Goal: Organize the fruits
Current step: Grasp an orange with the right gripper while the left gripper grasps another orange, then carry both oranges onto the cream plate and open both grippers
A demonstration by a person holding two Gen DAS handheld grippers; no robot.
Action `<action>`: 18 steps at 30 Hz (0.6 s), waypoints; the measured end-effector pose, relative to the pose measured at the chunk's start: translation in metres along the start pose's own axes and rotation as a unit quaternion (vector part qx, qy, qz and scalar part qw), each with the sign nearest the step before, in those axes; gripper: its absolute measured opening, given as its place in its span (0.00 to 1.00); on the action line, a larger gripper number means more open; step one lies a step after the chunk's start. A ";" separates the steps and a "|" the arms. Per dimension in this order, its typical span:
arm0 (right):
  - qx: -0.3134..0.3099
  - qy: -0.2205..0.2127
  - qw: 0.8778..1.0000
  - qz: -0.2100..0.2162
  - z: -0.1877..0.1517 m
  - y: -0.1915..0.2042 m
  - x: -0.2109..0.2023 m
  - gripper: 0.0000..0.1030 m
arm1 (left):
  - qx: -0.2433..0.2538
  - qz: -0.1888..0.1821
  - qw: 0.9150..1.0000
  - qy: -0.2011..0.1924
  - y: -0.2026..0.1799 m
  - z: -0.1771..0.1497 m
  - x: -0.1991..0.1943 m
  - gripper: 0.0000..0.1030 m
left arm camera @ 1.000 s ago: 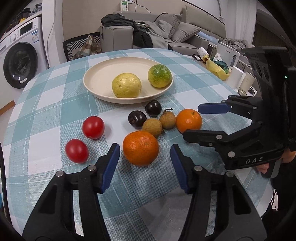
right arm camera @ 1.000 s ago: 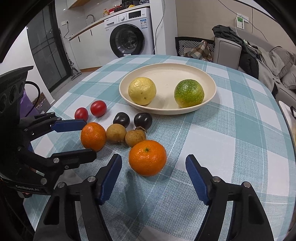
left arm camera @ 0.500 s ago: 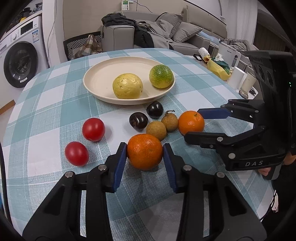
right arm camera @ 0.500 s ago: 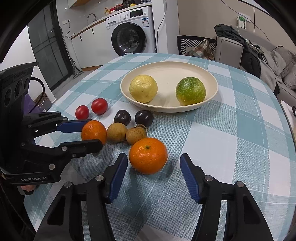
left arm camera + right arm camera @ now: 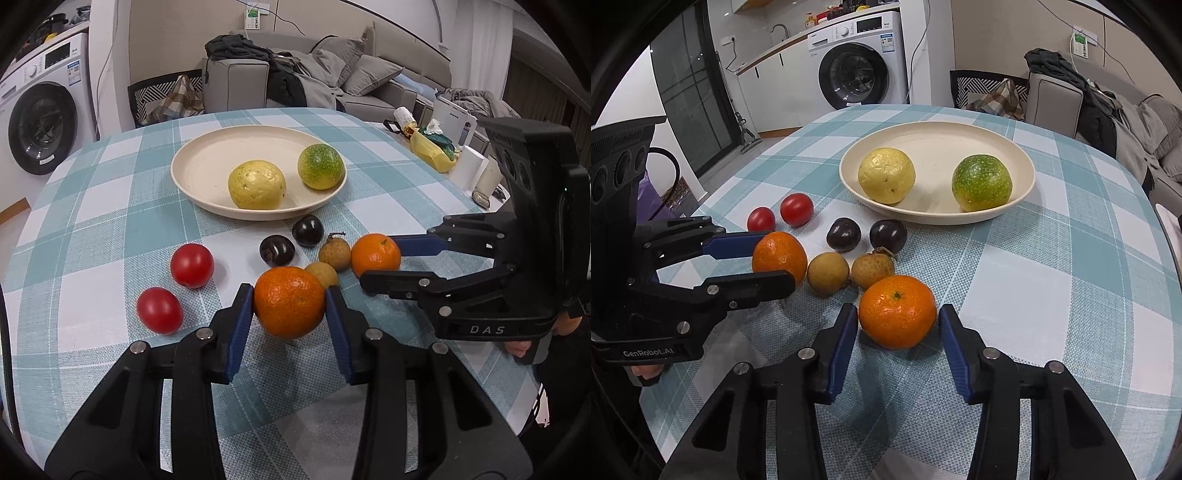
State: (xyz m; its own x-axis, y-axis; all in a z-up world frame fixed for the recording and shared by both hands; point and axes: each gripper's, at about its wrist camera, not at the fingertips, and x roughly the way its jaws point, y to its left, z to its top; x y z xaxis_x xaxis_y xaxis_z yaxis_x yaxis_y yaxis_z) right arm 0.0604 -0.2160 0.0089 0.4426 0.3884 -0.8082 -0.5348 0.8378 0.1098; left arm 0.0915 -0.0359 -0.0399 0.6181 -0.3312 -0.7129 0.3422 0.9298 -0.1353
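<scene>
Gripping one orange (image 5: 289, 302) in our left claw (image 5: 289, 317), closing our right claw (image 5: 898, 332) around another orange (image 5: 897, 311), we see the plate (image 5: 207, 162) mid-frame holding a yellow fruit (image 5: 256, 184) and a green fruit (image 5: 320, 167); "DAS" and "GenRobot.AI" mark the claws.

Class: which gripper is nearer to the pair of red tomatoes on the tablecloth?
Left. The left gripper is shut on an orange right beside the tomatoes. The right gripper, closing around the other orange, sits farther off, beyond the brown fruits.

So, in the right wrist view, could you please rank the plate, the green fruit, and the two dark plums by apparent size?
1. plate
2. green fruit
3. left dark plum and right dark plum: alike, no ranking.
</scene>
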 end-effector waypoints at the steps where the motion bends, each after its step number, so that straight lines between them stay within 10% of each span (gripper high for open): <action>1: -0.001 0.000 1.000 -0.001 0.000 0.000 0.000 0.42 | 0.000 0.000 1.000 -0.002 0.000 0.000 -0.001 0.35; 18: 0.014 -0.033 0.999 -0.008 0.005 -0.007 -0.015 0.40 | -0.011 0.009 1.000 -0.026 0.006 0.011 -0.008 0.35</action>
State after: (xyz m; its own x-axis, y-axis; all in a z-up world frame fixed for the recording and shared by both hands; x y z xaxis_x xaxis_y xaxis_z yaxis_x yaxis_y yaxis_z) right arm 0.0611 -0.2262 0.0235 0.4977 0.3978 -0.7708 -0.5073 0.8543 0.1133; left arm 0.0961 -0.0297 -0.0269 0.6602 -0.3225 -0.6784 0.3164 0.9385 -0.1382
